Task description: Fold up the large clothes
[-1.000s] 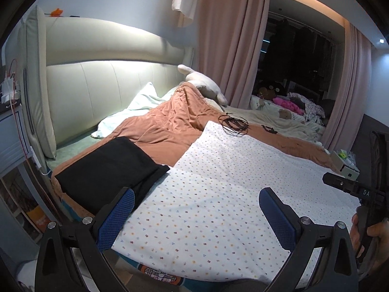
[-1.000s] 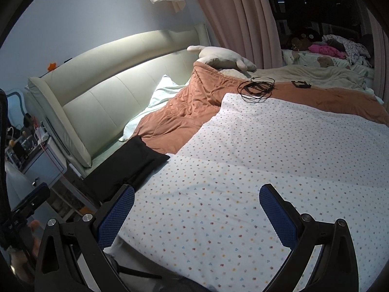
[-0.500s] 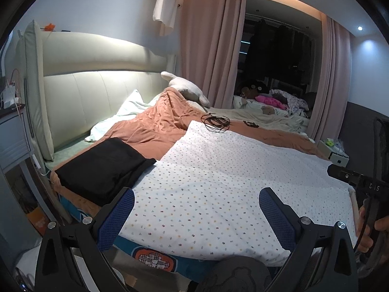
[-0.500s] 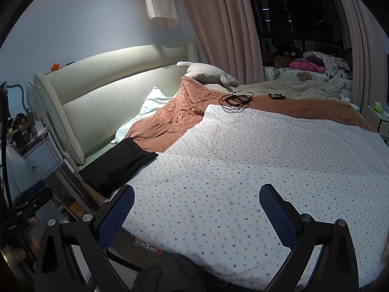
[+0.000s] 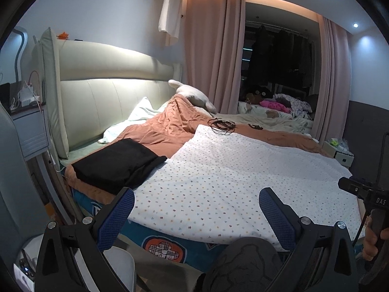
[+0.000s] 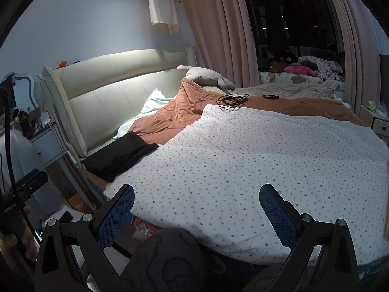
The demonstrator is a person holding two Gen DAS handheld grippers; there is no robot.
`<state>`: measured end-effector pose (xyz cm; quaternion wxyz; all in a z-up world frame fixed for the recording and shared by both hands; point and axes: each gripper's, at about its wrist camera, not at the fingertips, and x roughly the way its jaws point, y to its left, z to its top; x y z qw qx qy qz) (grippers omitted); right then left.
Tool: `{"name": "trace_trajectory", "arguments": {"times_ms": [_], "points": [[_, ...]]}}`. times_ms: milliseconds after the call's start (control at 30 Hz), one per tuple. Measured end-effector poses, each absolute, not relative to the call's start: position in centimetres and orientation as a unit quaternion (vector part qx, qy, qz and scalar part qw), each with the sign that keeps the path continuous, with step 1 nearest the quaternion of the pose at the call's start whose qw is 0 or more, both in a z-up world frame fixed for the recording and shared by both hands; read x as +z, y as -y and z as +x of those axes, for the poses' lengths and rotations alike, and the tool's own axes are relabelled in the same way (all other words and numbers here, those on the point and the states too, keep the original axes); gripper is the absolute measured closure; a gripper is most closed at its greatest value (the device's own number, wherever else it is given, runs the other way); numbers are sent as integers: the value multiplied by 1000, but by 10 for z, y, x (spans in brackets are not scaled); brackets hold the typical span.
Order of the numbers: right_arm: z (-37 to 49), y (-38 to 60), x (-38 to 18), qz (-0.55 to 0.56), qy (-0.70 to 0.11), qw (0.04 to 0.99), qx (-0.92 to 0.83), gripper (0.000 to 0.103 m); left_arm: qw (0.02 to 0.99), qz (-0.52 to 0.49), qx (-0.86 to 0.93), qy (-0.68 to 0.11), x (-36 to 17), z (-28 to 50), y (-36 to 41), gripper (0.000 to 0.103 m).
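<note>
A black folded garment (image 5: 116, 163) lies flat at the near left corner of the bed, on the orange quilt; it also shows in the right wrist view (image 6: 119, 154). A dark grey garment (image 5: 243, 262) bunches low at the bed's foot, below both grippers; in the right wrist view (image 6: 167, 255) it fills the bottom centre. My left gripper (image 5: 195, 214) is open and empty, held back from the bed's foot edge. My right gripper (image 6: 195, 213) is open and empty, also short of the bed.
A white dotted sheet (image 5: 243, 177) covers the bed's near half, over an orange quilt (image 5: 170, 129). Black cables (image 5: 221, 126) and a plush toy (image 5: 194, 95) lie farther back. A padded headboard (image 5: 109, 92) and nightstand (image 5: 29, 124) stand left. Curtains (image 5: 214, 56) hang behind.
Both grippers have pulled back and away from the bed, so more of the room and bed edge shows. The dark grey garment has come into view at the bottom. The jaws stay open.
</note>
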<state>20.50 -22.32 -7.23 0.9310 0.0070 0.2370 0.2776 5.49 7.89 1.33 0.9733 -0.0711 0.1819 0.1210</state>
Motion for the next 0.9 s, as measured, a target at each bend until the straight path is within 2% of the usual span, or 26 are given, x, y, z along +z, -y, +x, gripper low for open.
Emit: {"name": "trace_trajectory", "arguments": {"times_ms": [300,900], "points": [[182,237,-91,1,-243,932,270,0,975,-66,114,-182,2,40,-67,1],[169,247,-87,6,-240,933,267,0,978,-63,102,-173,8,24,-56,0]]}}
